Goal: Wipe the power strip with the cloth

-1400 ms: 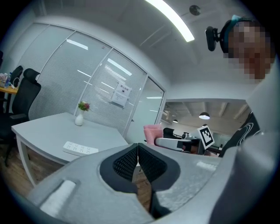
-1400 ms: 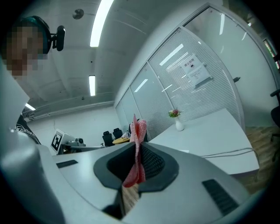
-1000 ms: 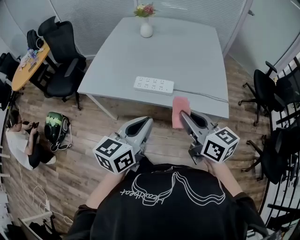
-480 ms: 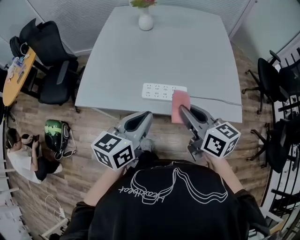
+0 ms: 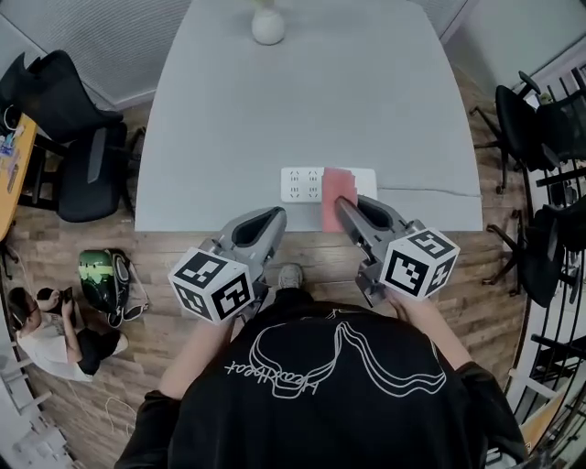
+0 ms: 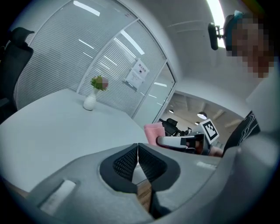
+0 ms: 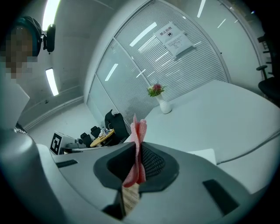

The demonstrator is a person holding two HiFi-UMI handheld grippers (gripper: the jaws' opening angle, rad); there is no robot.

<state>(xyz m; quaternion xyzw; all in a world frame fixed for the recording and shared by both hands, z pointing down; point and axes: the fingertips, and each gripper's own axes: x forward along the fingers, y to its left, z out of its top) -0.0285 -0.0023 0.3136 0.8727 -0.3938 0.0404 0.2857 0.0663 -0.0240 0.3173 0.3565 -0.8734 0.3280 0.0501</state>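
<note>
A white power strip (image 5: 304,184) lies near the front edge of the grey table (image 5: 302,101), its cable (image 5: 430,190) running off to the right. My right gripper (image 5: 341,207) is shut on a pink cloth (image 5: 335,194), which hangs over the strip's right half and hides it. In the right gripper view the cloth (image 7: 138,144) stands pinched between the jaws of the right gripper (image 7: 138,162), with a corner of the strip (image 7: 203,155) beyond. My left gripper (image 5: 273,218) is shut and holds nothing, just short of the table's edge; in its own view the left gripper (image 6: 138,158) shows closed pads.
A white vase (image 5: 268,25) with flowers stands at the table's far side. Black office chairs (image 5: 64,137) stand left and others (image 5: 536,119) right. A person (image 5: 50,321) sits on the wooden floor at left beside a green bag (image 5: 103,275).
The person has stepped up to the table. Both grippers came forward, and the cloth in my right gripper now overlaps the strip's right end instead of hanging short of the table edge.
</note>
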